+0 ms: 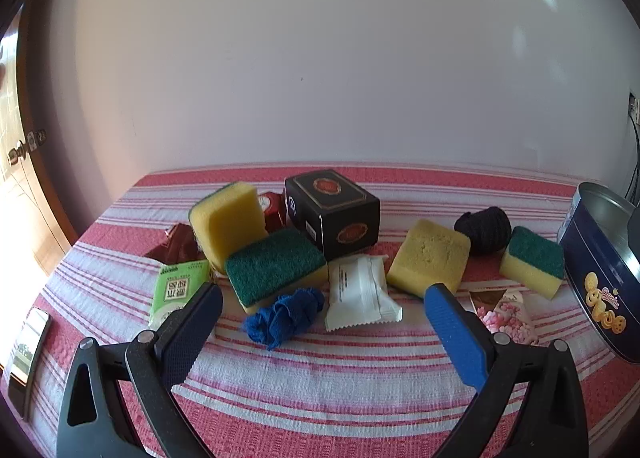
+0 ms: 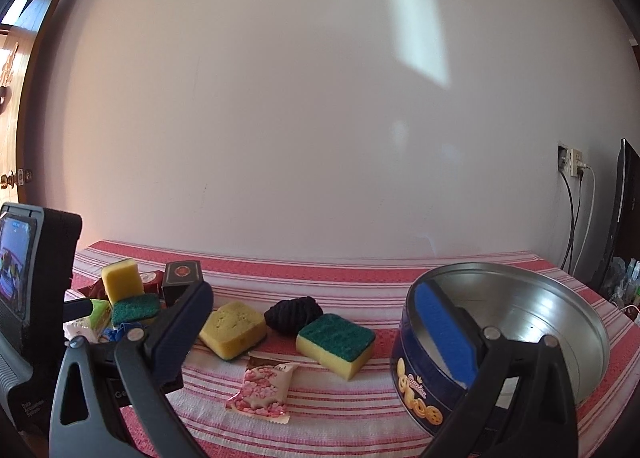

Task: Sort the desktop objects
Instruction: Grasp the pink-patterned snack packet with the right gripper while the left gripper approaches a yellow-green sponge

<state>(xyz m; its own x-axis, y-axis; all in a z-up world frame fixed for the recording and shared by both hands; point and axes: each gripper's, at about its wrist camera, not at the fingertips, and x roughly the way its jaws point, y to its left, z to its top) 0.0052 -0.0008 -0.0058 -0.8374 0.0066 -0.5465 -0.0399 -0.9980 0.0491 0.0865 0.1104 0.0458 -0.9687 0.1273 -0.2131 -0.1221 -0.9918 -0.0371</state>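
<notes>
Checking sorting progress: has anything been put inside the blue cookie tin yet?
No. In the right wrist view the blue cookie tin shows only its bare metal floor, with no item inside.

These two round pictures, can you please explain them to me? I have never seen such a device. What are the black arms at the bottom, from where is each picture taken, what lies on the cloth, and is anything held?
A person holds a pair of tongs in each hand, and each pair carries a wide-angle camera looking forward along its two fingers. One picture comes from the left tongs, the other from the right tongs. The black arms with blue pads are those fingers. Both pairs stand wide open and hold nothing.

On the striped tablecloth lie four yellow-and-green sponges, for example this sponge, a black box, a blue scrunchie, a black scrunchie, a white packet, a green packet and a pink packet. On the right stands an open, empty blue cookie tin. A phone lies at the left edge.
</notes>
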